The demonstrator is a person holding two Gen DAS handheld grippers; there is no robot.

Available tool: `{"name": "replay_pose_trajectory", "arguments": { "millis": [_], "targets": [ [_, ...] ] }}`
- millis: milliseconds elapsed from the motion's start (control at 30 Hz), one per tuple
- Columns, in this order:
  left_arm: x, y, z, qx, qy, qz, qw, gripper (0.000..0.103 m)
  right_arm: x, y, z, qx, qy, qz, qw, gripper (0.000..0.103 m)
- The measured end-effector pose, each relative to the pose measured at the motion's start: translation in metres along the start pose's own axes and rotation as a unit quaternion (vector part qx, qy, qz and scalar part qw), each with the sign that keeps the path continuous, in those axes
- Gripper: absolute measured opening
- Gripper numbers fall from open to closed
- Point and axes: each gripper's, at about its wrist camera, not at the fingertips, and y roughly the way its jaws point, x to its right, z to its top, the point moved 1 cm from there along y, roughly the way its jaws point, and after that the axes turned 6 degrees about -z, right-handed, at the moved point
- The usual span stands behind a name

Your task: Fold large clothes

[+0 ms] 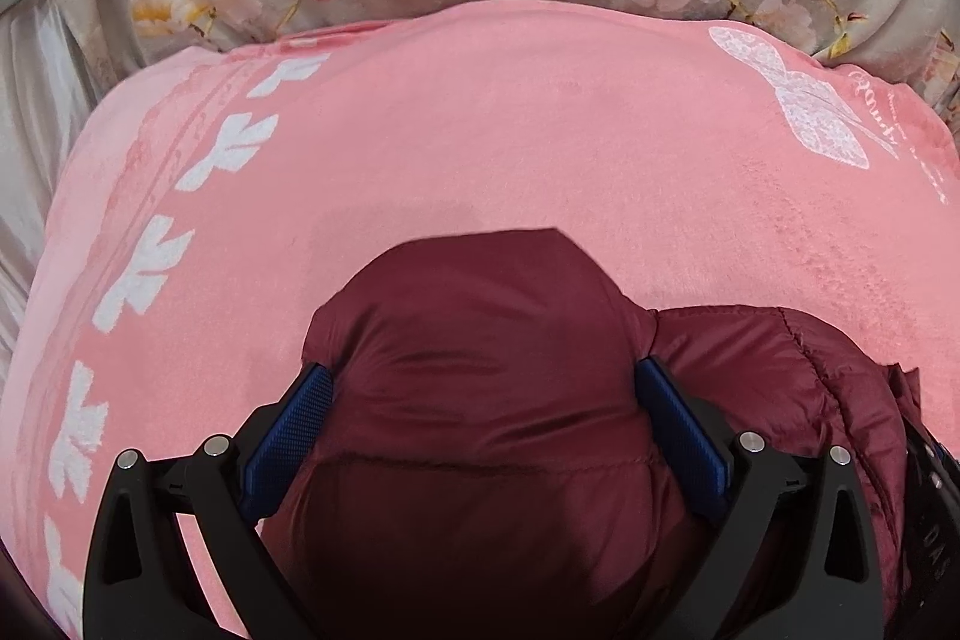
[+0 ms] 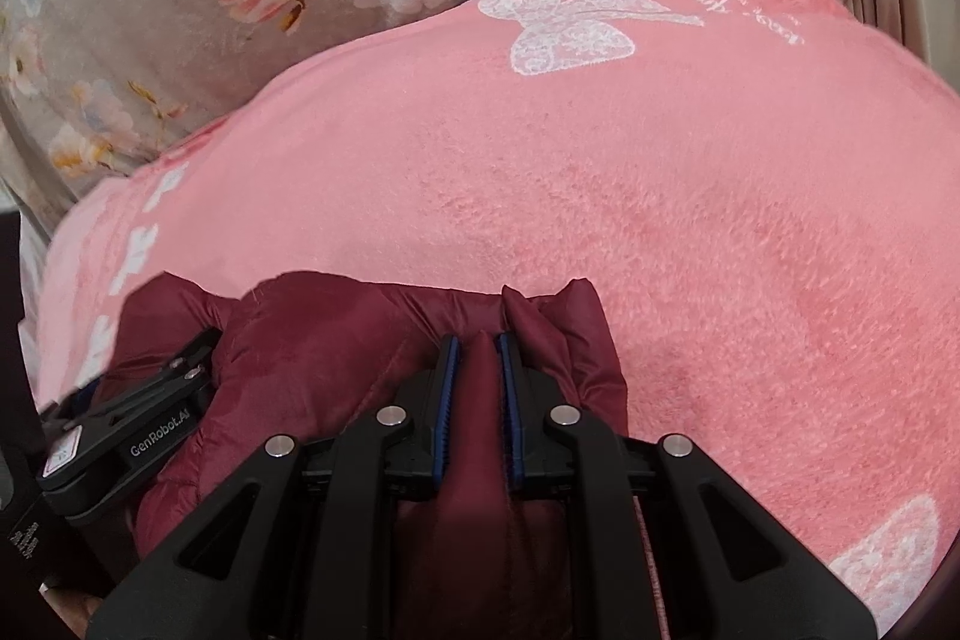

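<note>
puffer jacket (image 1: 480, 370): dark maroon, shiny quilted cloth with stitched seams, padded and bulging. bunched in a heap on a pink fleece blanket (image 1: 480, 130), at its near edge. one rounded puffed section stands between the pads of the left gripper (image 1: 483, 394), pressed on both sides. a narrow upright fold of the same jacket (image 2: 480, 370) is pinched between the pads of the right gripper (image 2: 478, 346), with creased cloth spreading to either side.
</note>
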Motion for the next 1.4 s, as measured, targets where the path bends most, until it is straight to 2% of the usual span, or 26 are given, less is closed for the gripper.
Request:
{"name": "replay_pose_trajectory", "arguments": {
  "millis": [33, 133, 267, 333, 433, 467, 600, 733, 800, 833, 867, 967, 1067, 1167, 1267, 1400],
  "targets": [
    [-0.006, -0.007, -0.002, -0.012, -0.005, -0.013, 0.9998, 0.098, 0.003, -0.006, 0.0, -0.002, 0.003, 0.001, 1.0, 0.017],
    [-0.024, -0.038, -0.013, -0.024, -0.028, -0.046, 0.9982, 0.098, 0.011, -0.05, -0.006, 0.029, -0.007, -0.019, 0.999, 0.045],
    [-0.031, -0.079, -0.032, -0.019, -0.03, -0.058, 0.9977, 0.098, 0.007, -0.093, -0.028, 0.033, -0.044, -0.001, 0.998, 0.046],
    [-0.027, -0.095, -0.043, -0.012, -0.018, -0.055, 0.9983, 0.098, 0.001, -0.096, -0.043, 0.021, -0.066, -0.006, 0.998, 0.044],
    [-0.015, -0.107, -0.064, -0.023, 0.005, -0.06, 0.9979, 0.098, -0.001, -0.092, -0.066, 0.01, -0.086, -0.026, 0.996, 0.023],
    [-0.013, -0.107, -0.07, -0.028, 0.01, -0.062, 0.9976, 0.098, 0.0, -0.091, -0.071, 0.01, -0.083, -0.028, 0.996, 0.019],
    [-0.009, -0.093, -0.091, -0.042, 0.018, -0.049, 0.9977, 0.098, 0.016, -0.088, -0.077, 0.002, -0.059, -0.028, 0.998, 0.016],
    [-0.013, -0.092, -0.092, -0.044, 0.009, -0.05, 0.9977, 0.098, 0.019, -0.082, -0.08, -0.013, -0.063, -0.023, 0.998, 0.021],
    [-0.014, -0.093, -0.09, -0.049, 0.005, -0.05, 0.9975, 0.098, 0.022, -0.085, -0.077, -0.009, -0.055, -0.039, 0.998, 0.036],
    [-0.016, -0.093, -0.089, -0.052, -0.001, -0.052, 0.9973, 0.098, 0.025, -0.085, -0.077, -0.009, -0.046, -0.043, 0.998, 0.047],
    [-0.018, -0.092, -0.088, -0.055, -0.007, -0.055, 0.9969, 0.098, 0.028, -0.084, -0.077, -0.011, -0.039, -0.038, 0.998, 0.05],
    [-0.026, -0.091, -0.087, -0.064, -0.024, -0.066, 0.9954, 0.098, 0.04, -0.078, -0.077, -0.028, -0.007, 0.001, 1.0, 0.05],
    [-0.041, -0.089, -0.086, -0.08, -0.062, -0.087, 0.9911, 0.098, 0.045, -0.078, -0.075, -0.032, 0.011, 0.033, 0.999, 0.05],
    [-0.054, -0.088, -0.084, -0.086, -0.095, -0.113, 0.9853, 0.098, 0.047, -0.08, -0.073, -0.036, 0.032, 0.074, 0.996, 0.05],
    [-0.058, -0.079, -0.085, -0.098, -0.108, -0.138, 0.9796, 0.098, 0.047, -0.071, -0.073, -0.051, 0.043, 0.092, 0.993, 0.052],
    [-0.06, -0.067, -0.089, -0.111, -0.132, -0.187, 0.9672, 0.098, 0.051, -0.064, -0.075, -0.052, 0.055, 0.123, 0.989, 0.057]
  ]
}}
